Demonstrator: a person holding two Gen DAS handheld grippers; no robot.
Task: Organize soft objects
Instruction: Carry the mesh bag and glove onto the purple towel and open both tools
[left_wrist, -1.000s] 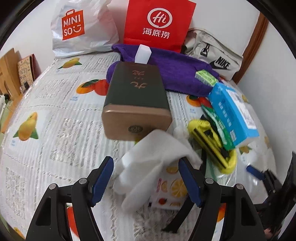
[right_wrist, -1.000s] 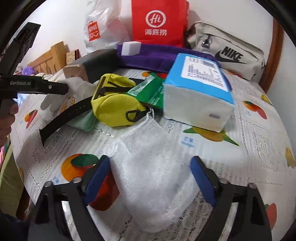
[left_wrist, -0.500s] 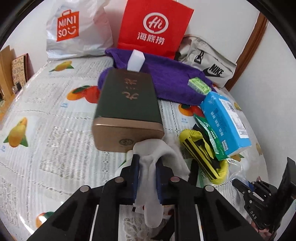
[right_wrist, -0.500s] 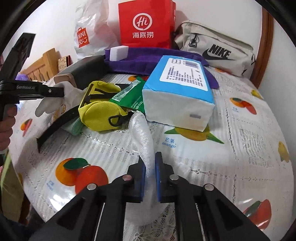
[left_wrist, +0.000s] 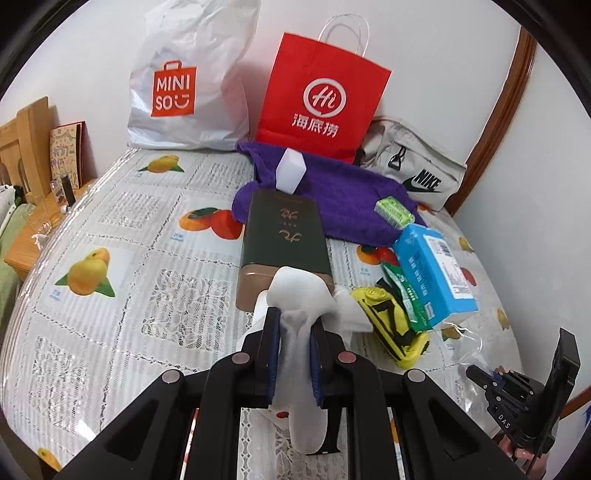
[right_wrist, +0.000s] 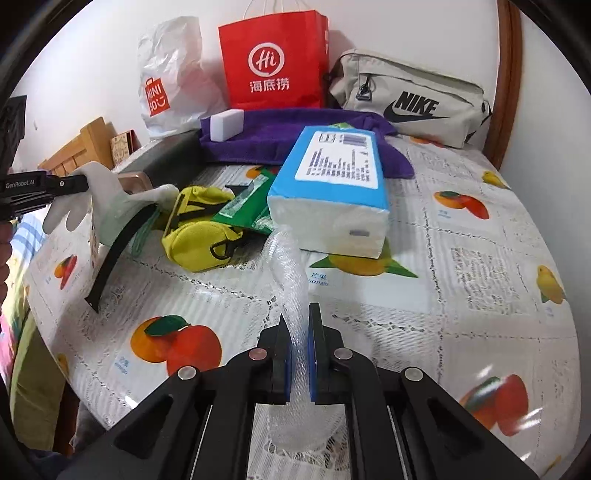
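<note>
My left gripper is shut on a white glove and holds it lifted just in front of a dark green box. From the right wrist view the glove hangs from the left gripper with its fingers drooping. My right gripper is shut on a clear bubble-wrap sheet, which rises from the tablecloth toward a blue tissue pack. A yellow pouch and a purple towel lie behind.
A white sponge block and a small green packet rest on the towel. A red paper bag, a white Miniso bag and a grey Nike bag line the wall. A black strap lies by the pouch.
Both grippers went from wide open to shut, the left on the white glove and the right on the bubble wrap. Each has since risen a little, lifting its item.
</note>
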